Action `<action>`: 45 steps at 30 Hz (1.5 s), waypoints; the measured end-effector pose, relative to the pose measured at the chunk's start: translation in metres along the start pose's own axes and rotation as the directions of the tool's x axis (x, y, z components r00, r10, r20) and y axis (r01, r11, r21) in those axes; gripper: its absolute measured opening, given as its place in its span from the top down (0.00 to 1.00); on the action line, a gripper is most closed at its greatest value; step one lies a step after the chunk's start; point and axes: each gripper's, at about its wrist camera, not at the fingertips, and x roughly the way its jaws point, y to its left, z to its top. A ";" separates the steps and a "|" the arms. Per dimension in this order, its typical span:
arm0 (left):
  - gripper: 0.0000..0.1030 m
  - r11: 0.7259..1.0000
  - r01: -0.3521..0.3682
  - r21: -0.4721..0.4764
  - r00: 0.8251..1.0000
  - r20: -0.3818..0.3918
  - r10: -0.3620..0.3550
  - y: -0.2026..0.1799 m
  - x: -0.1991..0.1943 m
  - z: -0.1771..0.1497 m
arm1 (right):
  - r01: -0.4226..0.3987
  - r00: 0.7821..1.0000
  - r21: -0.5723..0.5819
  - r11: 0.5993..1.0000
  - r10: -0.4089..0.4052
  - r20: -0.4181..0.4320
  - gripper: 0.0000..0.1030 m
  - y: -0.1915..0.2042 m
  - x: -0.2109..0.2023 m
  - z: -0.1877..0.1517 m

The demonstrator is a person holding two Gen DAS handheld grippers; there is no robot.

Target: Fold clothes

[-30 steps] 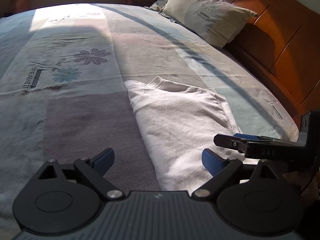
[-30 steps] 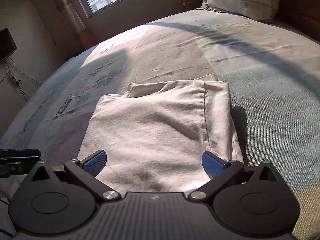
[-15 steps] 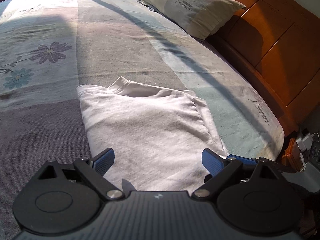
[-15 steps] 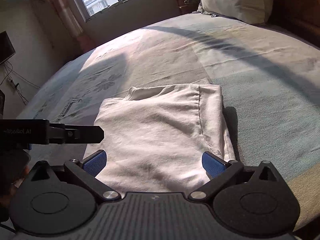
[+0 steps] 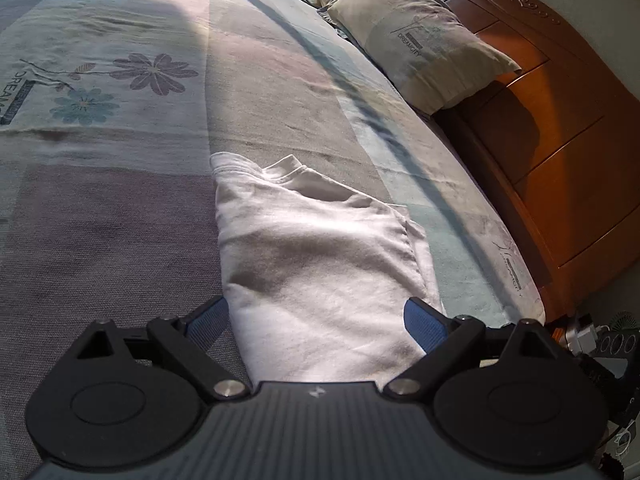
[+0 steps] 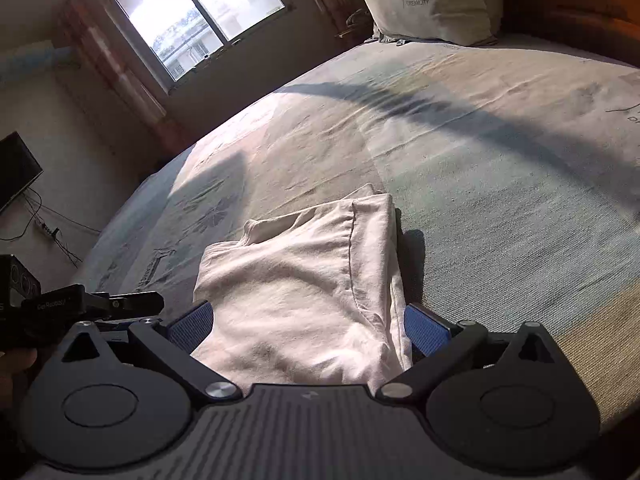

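Observation:
A white T-shirt (image 5: 320, 264) lies folded into a narrow rectangle on the bed, collar at its far end. In the left wrist view my left gripper (image 5: 316, 322) is open over the shirt's near end, its blue pads apart on either side of the cloth. The same shirt (image 6: 304, 292) fills the middle of the right wrist view, where my right gripper (image 6: 306, 326) is also open, straddling the near edge. The left gripper (image 6: 116, 304) shows as a black bar at the left of that view. Neither one holds cloth.
The bed (image 5: 120, 220) has a patchwork sheet with flower prints. A pillow (image 5: 420, 36) leans on the wooden headboard (image 5: 560, 128) at the right. A window (image 6: 200, 20) and a dark screen (image 6: 16, 168) lie beyond the bed. Cables and a power strip (image 5: 592, 336) sit past the bed edge.
Both grippers have moved in over the shirt's near end and stay open. The left view swung back left and tilted. The right gripper no longer shows in the left view.

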 end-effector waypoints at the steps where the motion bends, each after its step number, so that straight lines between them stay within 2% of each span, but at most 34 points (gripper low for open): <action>1: 0.09 1.000 -0.005 -0.019 1.000 -0.009 0.005 0.006 0.001 -0.002 | -0.013 1.000 0.032 0.999 0.013 -0.011 0.00 -0.009 0.002 0.004; 3: 0.09 0.998 -0.007 -0.059 1.000 -0.025 0.005 0.016 0.003 -0.005 | -0.034 0.999 0.093 0.995 0.038 -0.039 0.00 -0.024 0.010 0.011; 6: 0.09 0.986 0.064 -0.152 0.996 -0.057 -0.073 0.032 0.012 -0.009 | -0.082 0.989 0.199 0.976 0.105 -0.104 0.00 -0.046 0.029 0.019; 9: 0.06 0.970 0.113 -0.215 0.989 -0.069 -0.131 0.041 0.021 -0.009 | -0.153 0.967 0.287 0.946 0.203 -0.154 0.00 -0.063 0.051 0.023; 13: 0.05 0.955 0.164 -0.247 0.979 -0.080 -0.189 0.043 0.036 0.005 | -0.188 0.951 0.279 0.942 0.246 -0.187 0.00 -0.062 0.069 0.036; 16: 0.05 0.938 0.197 -0.286 0.970 -0.084 -0.229 0.044 0.053 0.015 | -0.200 0.946 0.284 0.938 0.260 -0.192 0.00 -0.063 0.090 0.048; 22: 0.02 0.941 0.214 -0.263 0.966 -0.085 -0.243 0.035 0.067 0.023 | -0.194 0.949 0.200 0.960 0.235 -0.211 0.00 -0.051 0.122 0.067; 27: 0.01 0.925 0.234 -0.300 0.950 -0.131 -0.283 0.039 0.055 0.010 | -0.207 0.940 0.210 0.956 0.254 -0.229 0.00 -0.050 0.106 0.053; 30: 0.01 0.916 0.250 -0.314 0.934 -0.171 -0.313 0.041 0.048 -0.002 | -0.206 0.926 0.211 0.955 0.260 -0.273 0.00 -0.048 0.088 0.039; 33: 0.01 0.914 0.268 -0.306 0.925 -0.182 -0.332 0.044 0.045 -0.006 | -0.220 0.909 0.224 0.949 0.283 -0.306 0.00 -0.048 0.074 0.026; 37: 0.01 0.905 0.271 -0.328 0.932 -0.147 -0.332 0.044 0.057 0.009 | -0.229 0.906 0.250 0.941 0.300 -0.299 0.00 -0.049 0.080 0.028; 41: 0.01 0.929 0.244 -0.280 0.947 -0.137 -0.290 0.030 0.071 0.022 | -0.241 0.915 0.260 0.935 0.308 -0.261 0.00 -0.051 0.105 0.043; 45: 0.01 0.911 0.268 -0.314 0.938 -0.130 -0.321 0.034 0.069 0.017 | -0.246 0.918 0.287 0.926 0.317 -0.238 0.00 -0.052 0.119 0.050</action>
